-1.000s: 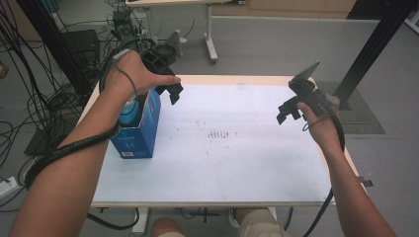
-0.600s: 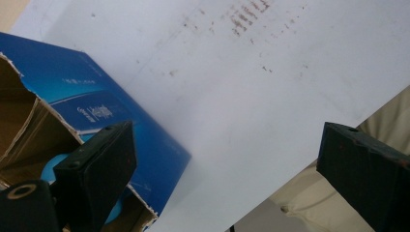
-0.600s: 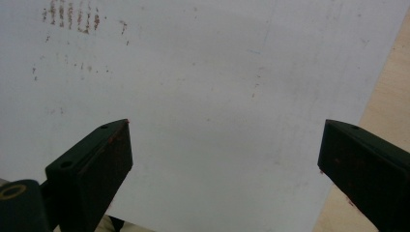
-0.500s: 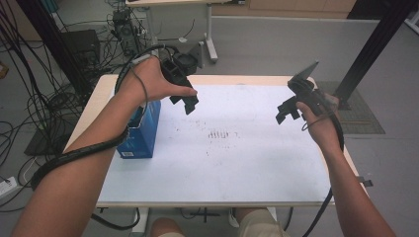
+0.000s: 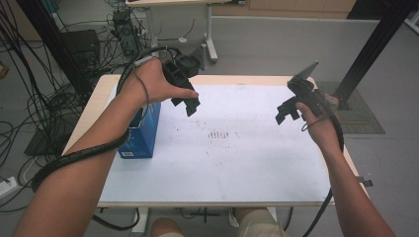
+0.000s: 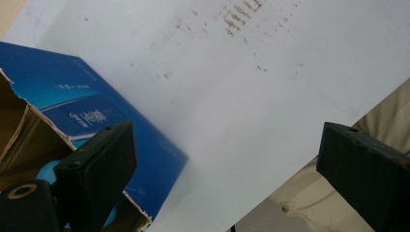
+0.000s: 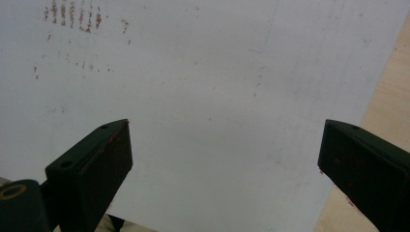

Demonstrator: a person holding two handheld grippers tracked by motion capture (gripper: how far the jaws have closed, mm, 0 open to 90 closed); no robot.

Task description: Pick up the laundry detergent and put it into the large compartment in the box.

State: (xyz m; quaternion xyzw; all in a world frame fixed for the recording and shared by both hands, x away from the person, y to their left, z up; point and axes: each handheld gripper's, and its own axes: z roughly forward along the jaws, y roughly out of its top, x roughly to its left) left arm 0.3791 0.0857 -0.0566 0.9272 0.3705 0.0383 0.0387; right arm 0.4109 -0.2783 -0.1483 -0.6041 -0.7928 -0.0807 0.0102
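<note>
The blue box (image 5: 144, 132) stands on the table's (image 5: 247, 168) white sheet near its left edge, top torn open. The left gripper (image 5: 187, 101) hangs just right of the box, jaws wide apart and empty. Something light blue, perhaps a bottle (image 6: 46, 170), sits inside. The right gripper (image 5: 285, 111), well right of the box, is likewise spread and empty.

box (image 5: 145, 133): blue, white lettering, brown torn inner card | desk (image 5: 237, 163): white top, rows of rust-brown specks mid-surface, pale wood edge | left gripper (image 5: 190, 104): black | right gripper (image 5: 285, 114): black, grey plate
</note>
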